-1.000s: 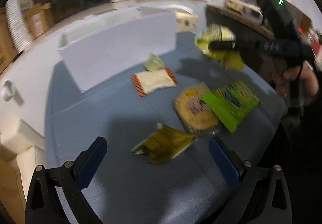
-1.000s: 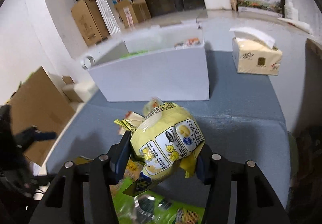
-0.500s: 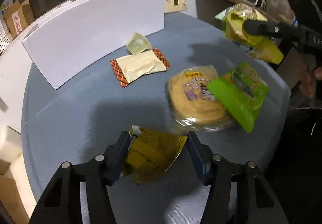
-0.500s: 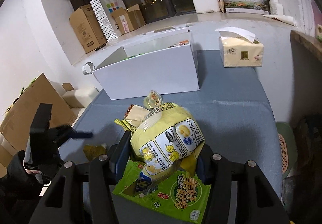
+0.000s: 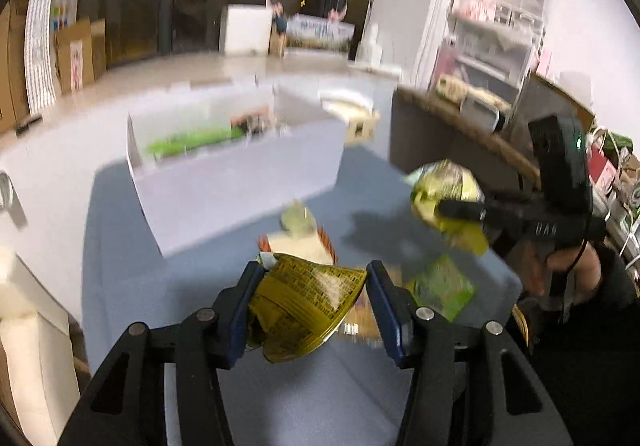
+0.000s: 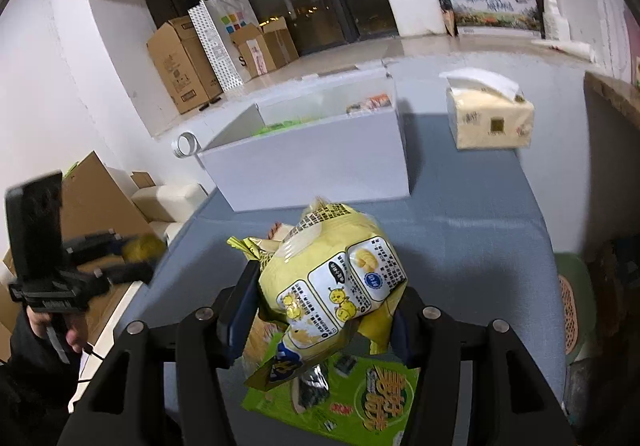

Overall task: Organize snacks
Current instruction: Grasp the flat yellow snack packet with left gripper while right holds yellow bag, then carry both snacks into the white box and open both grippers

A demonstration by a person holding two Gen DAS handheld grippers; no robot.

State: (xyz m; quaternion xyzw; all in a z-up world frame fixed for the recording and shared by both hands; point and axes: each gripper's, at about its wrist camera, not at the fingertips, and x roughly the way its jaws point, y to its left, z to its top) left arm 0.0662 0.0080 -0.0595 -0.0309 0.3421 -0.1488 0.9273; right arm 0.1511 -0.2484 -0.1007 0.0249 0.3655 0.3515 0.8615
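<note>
Left tongs (image 5: 312,302): clamped on a crumpled dark-yellow snack packet (image 5: 304,310), held above the blue worktop (image 5: 320,398).
Right tongs (image 6: 320,306): closed around a puffy pale-yellow snack bag (image 6: 336,286), raised over the worktop; in the left view they (image 5: 448,207) appear off to the right with the same bag (image 5: 448,193).
Beneath the right tongs: a flat green snack pack (image 6: 360,402) lying on the worktop.
Mid worktop: an orange-edged cream packet (image 5: 298,246), partly hidden behind the dark-yellow packet.
Beyond: an open white box (image 6: 316,153) holding green and reddish packets.
Farther right: a tissue box (image 6: 490,117) beside the white box, apart from it.
</note>
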